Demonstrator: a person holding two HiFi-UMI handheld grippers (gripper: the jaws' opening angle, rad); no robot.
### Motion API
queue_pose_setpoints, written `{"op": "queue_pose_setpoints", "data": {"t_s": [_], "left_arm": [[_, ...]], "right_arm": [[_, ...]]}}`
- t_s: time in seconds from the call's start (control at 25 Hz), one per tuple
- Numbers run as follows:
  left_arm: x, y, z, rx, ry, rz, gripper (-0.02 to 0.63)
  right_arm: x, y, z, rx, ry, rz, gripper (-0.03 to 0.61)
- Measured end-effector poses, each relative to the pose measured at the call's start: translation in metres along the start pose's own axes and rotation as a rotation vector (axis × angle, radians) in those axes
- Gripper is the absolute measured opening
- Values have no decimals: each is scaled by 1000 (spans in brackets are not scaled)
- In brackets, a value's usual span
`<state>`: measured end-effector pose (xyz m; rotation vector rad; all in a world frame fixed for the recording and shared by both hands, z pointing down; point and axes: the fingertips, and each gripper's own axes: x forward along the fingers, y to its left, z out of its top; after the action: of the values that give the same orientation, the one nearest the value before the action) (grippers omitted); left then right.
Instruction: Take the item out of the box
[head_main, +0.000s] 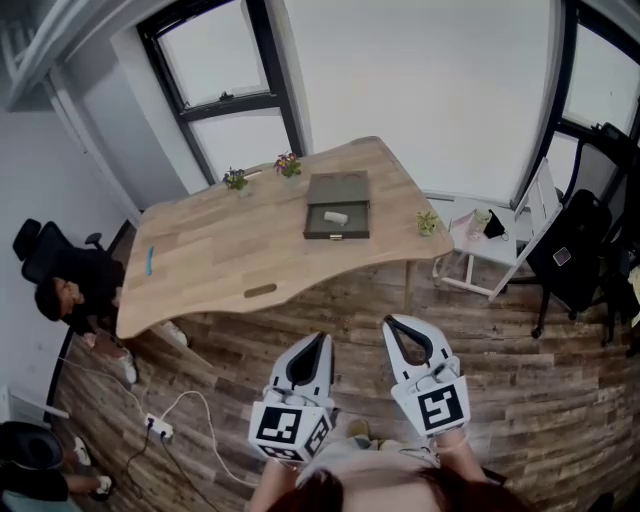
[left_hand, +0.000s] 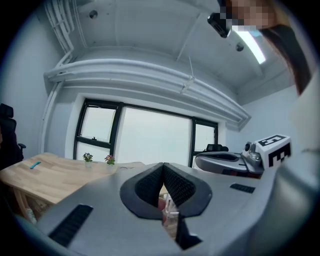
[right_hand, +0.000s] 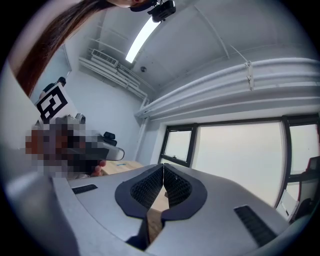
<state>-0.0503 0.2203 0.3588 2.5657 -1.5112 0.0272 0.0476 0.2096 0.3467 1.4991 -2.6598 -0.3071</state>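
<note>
Grey plastic describes both tools at the near edge: the left gripper (head_main: 323, 340) and the right gripper (head_main: 391, 323) are held side by side above the wood-plank floor (head_main: 500, 380), both pointing toward the table. The left gripper's jaws are pressed together at the tips with nothing between them, and its own view confirms this. The right gripper's jaws are likewise closed tip to tip and empty, as its own view confirms. On the floor to the near left lies a white power strip (head_main: 158, 428) with a white cable running from it. Well beyond the grippers stands a light wooden table (head_main: 220, 250). The olive-green box (head_main: 337, 190) lies open on its far right part, well apart from both grippers. The item (head_main: 335, 216), small and white, rests inside the box in the near half. A blue pen (head_main: 151, 261) lies near the table's left end. Two small potted plants (head_main: 236, 180) stand at the far edge, and a third plant (head_main: 427, 223) at the right edge. A person (head_main: 60, 295) sits at the left end beside a black chair (head_main: 35, 245). A white side table (head_main: 470, 240) stands to the right. Dark-framed windows (head_main: 220, 60) line the far wall.
</note>
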Motion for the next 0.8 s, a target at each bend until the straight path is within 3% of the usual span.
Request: {"op": "queue_pose_setpoints", "data": {"t_s": [0.8], "left_arm": [[21,47,3,-17,10,-94,2]], "right_arm": [[46,-2,-1,2,43,-95,0]]}}
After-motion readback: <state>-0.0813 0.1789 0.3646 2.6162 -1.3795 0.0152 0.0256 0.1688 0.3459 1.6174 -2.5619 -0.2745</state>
